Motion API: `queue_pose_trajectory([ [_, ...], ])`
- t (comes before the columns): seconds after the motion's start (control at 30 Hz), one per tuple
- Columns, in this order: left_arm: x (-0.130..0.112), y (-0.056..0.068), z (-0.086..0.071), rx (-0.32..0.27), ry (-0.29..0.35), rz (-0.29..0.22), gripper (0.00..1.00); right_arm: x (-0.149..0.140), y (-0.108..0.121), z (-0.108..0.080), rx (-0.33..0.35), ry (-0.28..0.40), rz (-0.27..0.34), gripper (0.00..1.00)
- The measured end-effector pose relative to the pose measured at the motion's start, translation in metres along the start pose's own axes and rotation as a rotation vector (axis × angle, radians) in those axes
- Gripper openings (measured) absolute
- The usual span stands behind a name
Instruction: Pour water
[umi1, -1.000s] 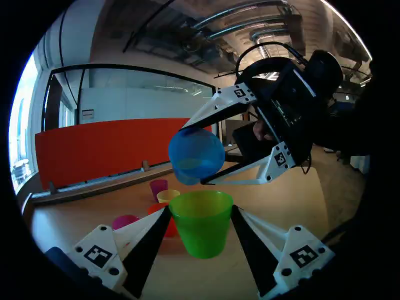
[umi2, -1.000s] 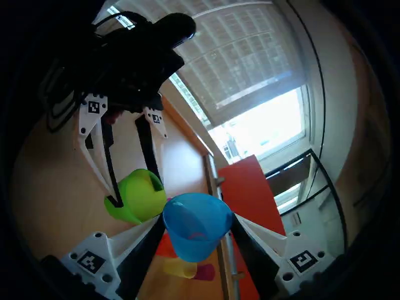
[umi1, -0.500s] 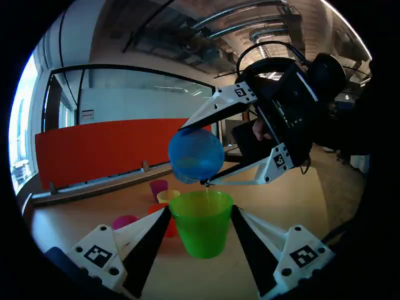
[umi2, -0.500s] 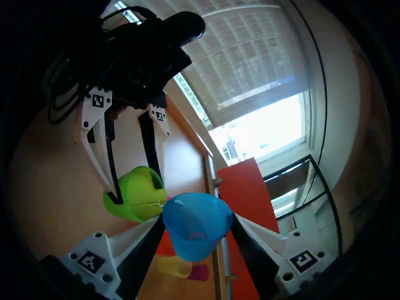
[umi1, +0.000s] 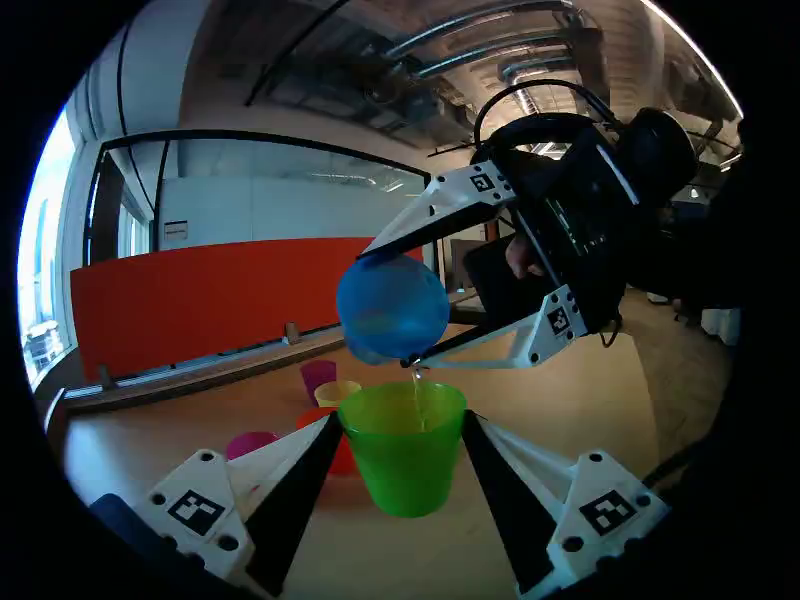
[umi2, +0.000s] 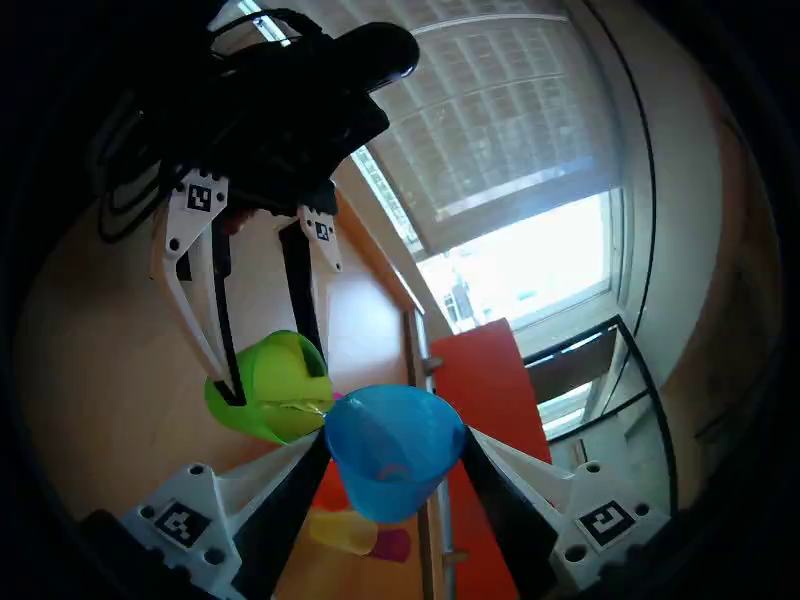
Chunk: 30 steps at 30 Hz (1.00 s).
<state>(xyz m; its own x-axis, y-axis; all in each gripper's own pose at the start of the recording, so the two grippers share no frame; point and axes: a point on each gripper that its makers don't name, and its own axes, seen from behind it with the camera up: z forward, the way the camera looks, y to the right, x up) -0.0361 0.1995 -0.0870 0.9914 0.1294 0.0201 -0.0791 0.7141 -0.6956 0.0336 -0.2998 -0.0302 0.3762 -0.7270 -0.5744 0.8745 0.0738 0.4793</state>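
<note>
Green cup (umi1: 403, 445) clamped in left gripper (umi1: 402, 425) jaws at lower centre, blue cup (umi1: 392, 305) clamped in right gripper (umi2: 395, 438) jaws just above: tilt slowly, aiming the thin stream (umi1: 417, 385) inside the green rim.

Red cup (umi1: 344, 458) mostly hidden behind green cup (umi1: 403, 450).
</note>
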Motion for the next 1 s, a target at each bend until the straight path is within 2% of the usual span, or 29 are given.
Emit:
queue_pose_trajectory([
  [1.0,0.0030,0.0018,0.0013,0.000,0.005,0.006,0.87,0.0020,0.0053,-0.0030,-0.009,0.003,-0.053,0.93],
])
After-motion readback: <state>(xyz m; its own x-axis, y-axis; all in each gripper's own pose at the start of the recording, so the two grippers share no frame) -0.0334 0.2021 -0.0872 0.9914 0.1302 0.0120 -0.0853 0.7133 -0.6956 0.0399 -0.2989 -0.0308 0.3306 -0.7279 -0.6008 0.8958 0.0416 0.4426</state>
